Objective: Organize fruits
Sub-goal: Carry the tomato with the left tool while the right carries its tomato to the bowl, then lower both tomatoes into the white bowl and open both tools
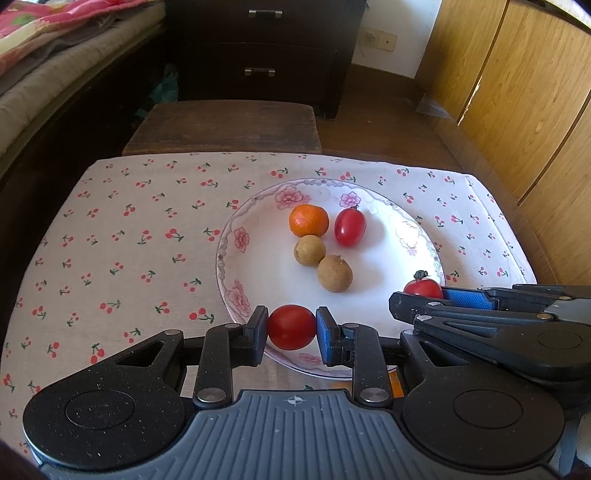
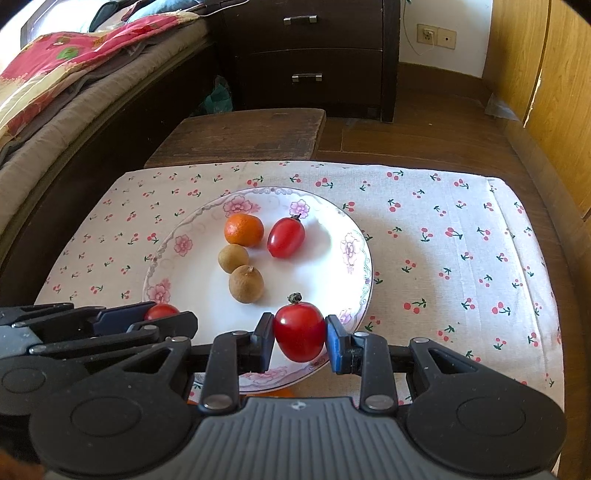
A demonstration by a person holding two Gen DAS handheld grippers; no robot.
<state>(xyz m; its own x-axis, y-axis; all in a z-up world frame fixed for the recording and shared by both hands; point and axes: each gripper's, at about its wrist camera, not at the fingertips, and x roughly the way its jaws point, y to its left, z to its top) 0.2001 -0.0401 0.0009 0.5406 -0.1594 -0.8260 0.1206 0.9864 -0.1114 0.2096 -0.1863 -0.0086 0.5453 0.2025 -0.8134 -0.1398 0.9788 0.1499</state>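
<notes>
A white floral-rimmed plate is seen on the cherry-print cloth, carrying a mandarin, an oval tomato and two longans. A stemmed tomato is clamped by the right gripper, a smooth tomato by the left gripper.

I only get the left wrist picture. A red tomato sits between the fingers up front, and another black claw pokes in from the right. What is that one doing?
Observer: The right gripper is shut on a red tomato with a dried stem, over the near rim of the plate.
Operator: Anything under the plate's near edge?
Observer: Something orange peeks out below the rim; I cannot tell what it is.
Operator: Is anything plugged into the wall socket?
Observer: Yes, a thin cable hangs from the socket.
</notes>
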